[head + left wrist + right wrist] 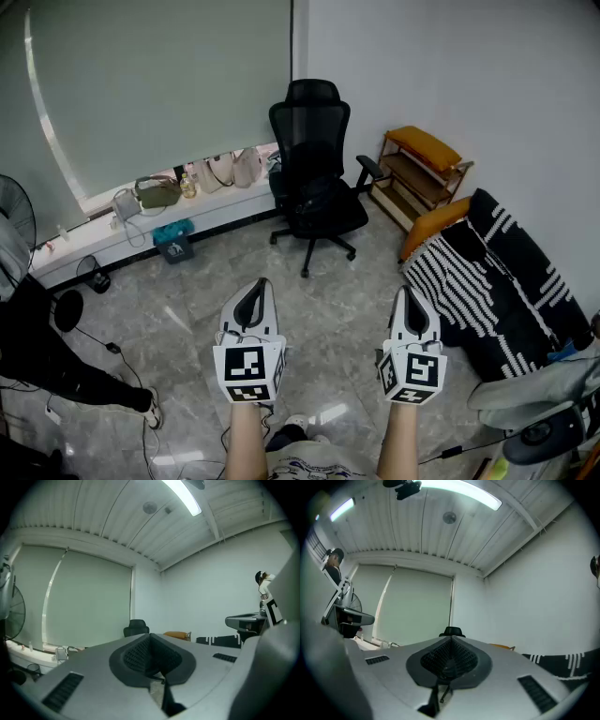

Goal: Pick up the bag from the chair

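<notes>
L tool [257, 287] closed; blk slumped bag [315, 199]

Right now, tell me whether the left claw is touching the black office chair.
Apart. The head view shows a stretch of bare floor between the left claw, shut and empty, and the wheeled base of the black office chair.

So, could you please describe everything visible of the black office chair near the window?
The black office chair stands upright on the grey stone-look floor, in the corner beside the window sill. It has a headrest, a tall mesh-looking back, armrests and a star base on castors. Something dark seems to lie on its seat, too dim to identify. Otherwise only the floor touches it.
</notes>
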A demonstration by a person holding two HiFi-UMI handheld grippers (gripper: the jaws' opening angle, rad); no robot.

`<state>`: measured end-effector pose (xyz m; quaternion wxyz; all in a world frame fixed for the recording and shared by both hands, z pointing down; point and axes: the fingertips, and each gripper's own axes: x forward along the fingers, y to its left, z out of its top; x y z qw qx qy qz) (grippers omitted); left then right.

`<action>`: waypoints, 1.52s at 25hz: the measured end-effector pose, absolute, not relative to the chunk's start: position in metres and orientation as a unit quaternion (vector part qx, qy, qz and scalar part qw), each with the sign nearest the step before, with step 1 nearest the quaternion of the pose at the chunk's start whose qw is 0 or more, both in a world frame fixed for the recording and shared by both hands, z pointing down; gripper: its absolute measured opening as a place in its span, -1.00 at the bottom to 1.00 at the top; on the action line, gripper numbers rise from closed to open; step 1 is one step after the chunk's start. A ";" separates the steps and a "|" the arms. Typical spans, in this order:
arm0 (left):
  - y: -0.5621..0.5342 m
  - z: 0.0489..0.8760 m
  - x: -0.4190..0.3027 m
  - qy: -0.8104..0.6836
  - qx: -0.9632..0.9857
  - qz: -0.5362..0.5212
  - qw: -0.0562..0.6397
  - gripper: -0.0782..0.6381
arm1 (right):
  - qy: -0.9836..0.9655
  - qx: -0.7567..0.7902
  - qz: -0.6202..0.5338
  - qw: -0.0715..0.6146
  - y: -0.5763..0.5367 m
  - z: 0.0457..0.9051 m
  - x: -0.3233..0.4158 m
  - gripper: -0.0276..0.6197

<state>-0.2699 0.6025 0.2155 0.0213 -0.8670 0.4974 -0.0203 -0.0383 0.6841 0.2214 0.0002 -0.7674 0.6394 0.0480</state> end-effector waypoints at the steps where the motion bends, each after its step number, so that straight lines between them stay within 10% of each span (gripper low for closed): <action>1: 0.602 0.217 -0.271 0.498 -0.867 -0.021 0.022 -0.74 | 0.639 -0.767 0.048 0.001 0.684 0.222 -0.040 -0.87; 25: 0.543 0.231 -0.320 0.521 -0.854 -0.006 -0.006 -0.74 | 0.638 -0.769 0.038 0.018 0.639 0.235 -0.067 -0.68; 38: 0.480 0.257 -0.313 0.496 -0.868 -0.014 -0.028 -0.20 | 0.663 -0.749 0.015 0.002 0.571 0.261 -0.083 -0.27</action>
